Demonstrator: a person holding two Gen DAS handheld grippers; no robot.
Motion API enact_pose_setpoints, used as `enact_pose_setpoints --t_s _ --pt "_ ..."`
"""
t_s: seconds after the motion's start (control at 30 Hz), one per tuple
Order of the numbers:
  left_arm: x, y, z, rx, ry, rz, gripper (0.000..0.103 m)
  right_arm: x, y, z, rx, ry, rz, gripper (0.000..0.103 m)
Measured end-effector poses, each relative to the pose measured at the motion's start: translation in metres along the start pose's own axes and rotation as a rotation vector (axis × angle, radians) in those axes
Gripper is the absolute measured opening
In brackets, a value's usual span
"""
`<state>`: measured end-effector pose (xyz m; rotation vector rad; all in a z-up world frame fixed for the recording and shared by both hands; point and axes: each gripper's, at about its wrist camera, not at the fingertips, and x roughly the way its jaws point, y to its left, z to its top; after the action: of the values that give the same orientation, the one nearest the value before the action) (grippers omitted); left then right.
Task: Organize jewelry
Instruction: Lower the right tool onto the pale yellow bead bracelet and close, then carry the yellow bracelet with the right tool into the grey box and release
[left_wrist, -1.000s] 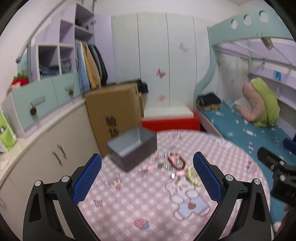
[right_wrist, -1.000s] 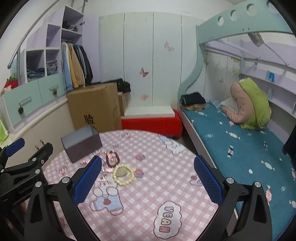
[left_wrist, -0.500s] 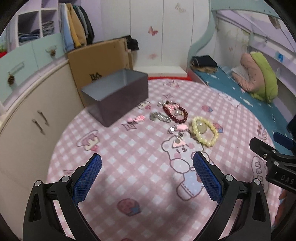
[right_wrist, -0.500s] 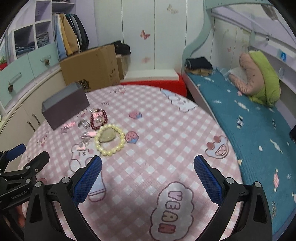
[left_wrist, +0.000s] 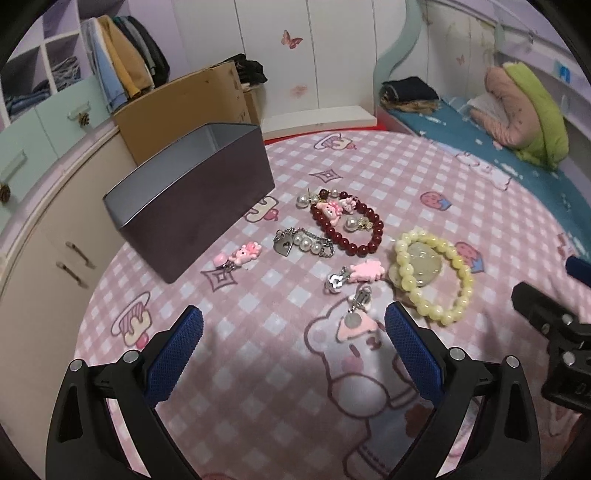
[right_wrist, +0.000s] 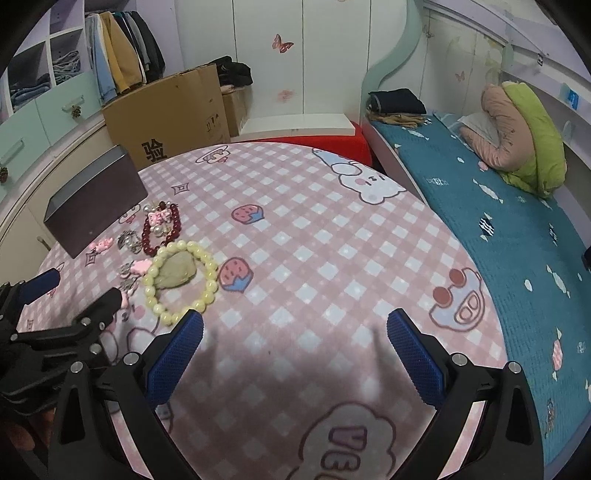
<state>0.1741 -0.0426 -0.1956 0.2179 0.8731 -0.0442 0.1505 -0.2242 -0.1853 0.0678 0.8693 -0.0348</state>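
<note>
jewelry (left_wrist: 343, 229) now looms closer beneath both grippers, lowered over the worktop (right_wrist: 314, 236); jaws spread, empty; picking can start.

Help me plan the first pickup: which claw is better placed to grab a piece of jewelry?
Left. The left claw is open and faces the jewelry, with the silver clip earring lying just ahead of it. The right claw, also open, faces bare tablecloth, with the yellow bead bracelet off to its left.

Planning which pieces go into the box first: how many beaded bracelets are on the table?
2. The dark red bracelet lies right of the grey box, with small charms on and inside it. The pale yellow bracelet lies nearer the right gripper, ringing a pale stone.
</note>
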Motion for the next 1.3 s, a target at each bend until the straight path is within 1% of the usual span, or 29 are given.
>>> enact_pose_setpoints --t_s 0.03,0.07,0.13,0.17,0.23,0.27,0.3,0.33,0.43,0.5,0.53,0.57,0.6,0.63,0.67,0.73,0.9,0.93,0.97,1.07,1.13,1.2,1.3 --pt "0.003 -0.001 0.001 0.002 0.011 0.0 0.08 0.002 0.0 0.002 -0.001 0.0 -0.001 0.097" --pt "0.007 0.0 0.001 0.0 0.025 -0.01 0.073 0.004 0.001 0.005 -0.004 -0.002 -0.002 0.097" --pt "0.01 0.004 0.002 -0.024 0.033 -0.049 0.066 0.009 0.003 0.009 -0.015 0.0 -0.007 0.097" --pt "0.01 0.005 0.002 -0.024 0.033 -0.052 0.062 0.012 0.005 0.012 -0.02 0.0 -0.003 0.097" --pt "0.01 0.006 0.003 -0.013 0.028 -0.05 0.041 0.017 0.01 0.016 -0.039 0.006 0.005 0.097" --pt "0.011 0.007 0.003 -0.015 0.028 -0.057 0.035 0.02 0.012 0.018 -0.048 0.012 0.009 0.097" --pt "0.011 0.009 0.002 -0.019 0.03 -0.069 0.026 0.022 0.014 0.019 -0.056 0.015 0.015 0.097" --pt "0.011 0.011 0.002 -0.025 0.033 -0.082 0.02 0.024 0.018 0.021 -0.07 0.022 0.024 0.097" --pt "0.009 0.019 -0.002 -0.033 0.034 -0.117 0.014 0.031 0.028 0.024 -0.103 0.041 0.053 0.097" --pt "0.007 0.027 -0.004 -0.054 0.039 -0.154 0.013 0.033 0.034 0.025 -0.124 0.044 0.056 0.096" --pt "0.006 0.032 -0.006 -0.069 0.044 -0.179 0.013 0.034 0.037 0.025 -0.135 0.046 0.041 0.096" --pt "0.006 0.035 -0.007 -0.077 0.049 -0.198 0.013 0.035 0.039 0.025 -0.145 0.049 0.03 0.09" --pt "0.006 0.04 -0.008 -0.095 0.057 -0.226 0.013 0.036 0.041 0.025 -0.148 0.049 0.027 0.087" --pt "0.005 0.046 -0.01 -0.113 0.06 -0.249 0.013 0.036 0.043 0.025 -0.153 0.054 0.03 0.08" --pt "0.005 0.049 -0.011 -0.125 0.061 -0.261 0.013 0.038 0.045 0.024 -0.16 0.068 0.032 0.069" --pt "0.002 0.055 -0.012 -0.142 0.059 -0.288 0.013 0.039 0.047 0.022 -0.164 0.074 0.041 0.066" --pt "-0.007 0.059 -0.012 -0.148 0.042 -0.315 0.013 0.038 0.052 0.019 -0.176 0.073 0.073 0.05" --pt "-0.009 0.06 -0.013 -0.151 0.041 -0.328 0.013 0.037 0.052 0.018 -0.179 0.074 0.08 0.042" --pt "-0.01 0.06 -0.013 -0.153 0.041 -0.336 0.013 0.036 0.052 0.018 -0.181 0.076 0.089 0.031" --pt "-0.015 0.061 -0.013 -0.156 0.038 -0.355 0.013 0.033 0.046 0.018 -0.172 0.093 0.107 0.013" --pt "-0.019 0.06 -0.013 -0.152 0.033 -0.36 0.013 0.034 0.038 0.019 -0.145 0.112 0.133 0.009" --pt "-0.021 0.059 -0.012 -0.15 0.031 -0.366 0.013 0.033 0.031 0.019 -0.121 0.123 0.157 0.009" --pt "-0.028 0.059 -0.012 -0.147 0.025 -0.385 0.013 0.028 0.028 0.016 -0.109 0.121 0.168 0.009"
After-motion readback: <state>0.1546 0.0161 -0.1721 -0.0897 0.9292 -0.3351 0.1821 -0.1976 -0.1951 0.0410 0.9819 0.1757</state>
